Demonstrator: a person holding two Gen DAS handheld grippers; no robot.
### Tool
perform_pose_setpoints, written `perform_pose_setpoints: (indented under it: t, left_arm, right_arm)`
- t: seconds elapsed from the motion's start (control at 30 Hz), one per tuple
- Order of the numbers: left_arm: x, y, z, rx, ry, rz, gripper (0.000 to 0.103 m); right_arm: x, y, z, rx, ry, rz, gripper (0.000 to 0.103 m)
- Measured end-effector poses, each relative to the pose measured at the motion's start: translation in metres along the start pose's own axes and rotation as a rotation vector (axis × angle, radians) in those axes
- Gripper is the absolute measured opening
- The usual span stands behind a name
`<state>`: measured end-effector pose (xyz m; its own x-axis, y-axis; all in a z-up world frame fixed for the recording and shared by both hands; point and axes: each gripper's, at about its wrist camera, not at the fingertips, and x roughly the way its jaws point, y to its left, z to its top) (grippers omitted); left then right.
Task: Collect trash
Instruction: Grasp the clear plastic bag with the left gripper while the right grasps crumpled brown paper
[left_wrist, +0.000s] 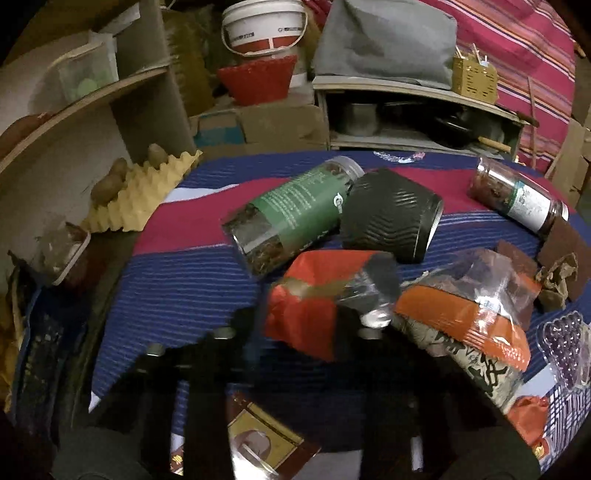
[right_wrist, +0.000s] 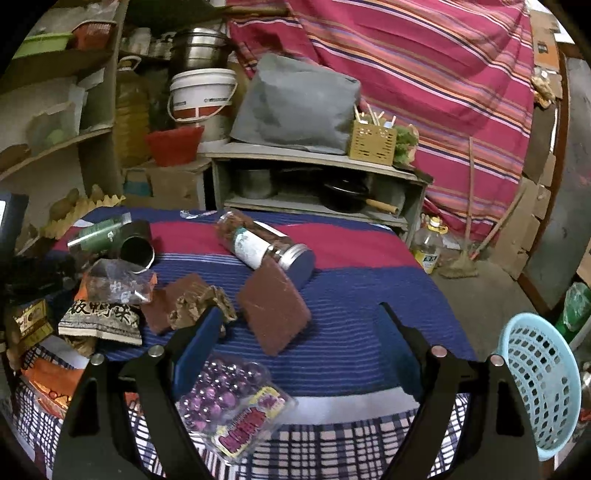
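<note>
Trash lies on a striped blue and red cloth (right_wrist: 351, 332). My left gripper (left_wrist: 317, 317) is shut on a red and clear plastic wrapper (left_wrist: 314, 295), just in front of a green-labelled jar (left_wrist: 291, 214) and a black paper cup (left_wrist: 391, 214), both on their sides. An orange snack bag (left_wrist: 469, 321) lies to its right. My right gripper (right_wrist: 299, 314) is open and empty above the cloth. Between its fingers lie a brown pad (right_wrist: 273, 314), crumpled brown paper (right_wrist: 199, 306) and a clear tray of purple balls (right_wrist: 232, 402). A second jar (right_wrist: 262, 247) lies beyond.
A light blue perforated basket (right_wrist: 543, 384) stands off the right edge of the table. A yellow egg tray (left_wrist: 136, 195) and shelves (left_wrist: 74, 110) are at the left. A low shelf with pots (right_wrist: 317, 184) and a white bucket (right_wrist: 201, 96) stand behind.
</note>
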<state>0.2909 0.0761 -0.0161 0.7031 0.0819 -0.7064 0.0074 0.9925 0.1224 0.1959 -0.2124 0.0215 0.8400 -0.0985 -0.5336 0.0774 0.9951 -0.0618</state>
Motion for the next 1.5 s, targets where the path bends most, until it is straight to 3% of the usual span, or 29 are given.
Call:
perform_pose_setpoints:
  t: [0.17, 0.53, 0.9, 0.97, 1.07, 1.1, 1.2, 1.5]
  left_arm:
    - [-0.019, 0.009, -0.005, 0.017, -0.055, 0.04, 0.006]
    - [-0.095, 0.063, -0.011, -0.072, -0.184, 0.086, 0.005]
    - [-0.119, 0.076, -0.013, -0.11, -0.247, 0.118, 0.005]
    - [-0.121, 0.077, -0.011, -0.119, -0.259, 0.114, 0.005]
    - [-0.122, 0.074, -0.008, -0.117, -0.275, 0.115, 0.005]
    - [-0.122, 0.073, -0.007, -0.115, -0.278, 0.115, 0.005]
    - [-0.122, 0.071, -0.006, -0.115, -0.281, 0.115, 0.005]
    - [-0.148, 0.052, 0.001, -0.11, -0.321, 0.121, 0.005]
  right_arm:
    - [0.009, 0.013, 0.001, 0.0, 0.026, 0.022, 0.083]
    - [0.048, 0.059, 0.003, -0.05, 0.105, 0.053, 0.083]
    - [0.072, 0.068, -0.001, -0.063, 0.165, 0.045, 0.083]
    - [0.072, 0.071, -0.002, -0.082, 0.167, 0.057, 0.079]
    - [0.073, 0.075, -0.005, -0.093, 0.18, 0.092, 0.061]
    - [0.074, 0.077, -0.006, -0.099, 0.187, 0.096, 0.05]
    - [0.07, 0.077, -0.006, -0.11, 0.164, 0.105, 0.042]
    - [0.022, 0.037, 0.009, -0.033, 0.063, 0.134, 0.04]
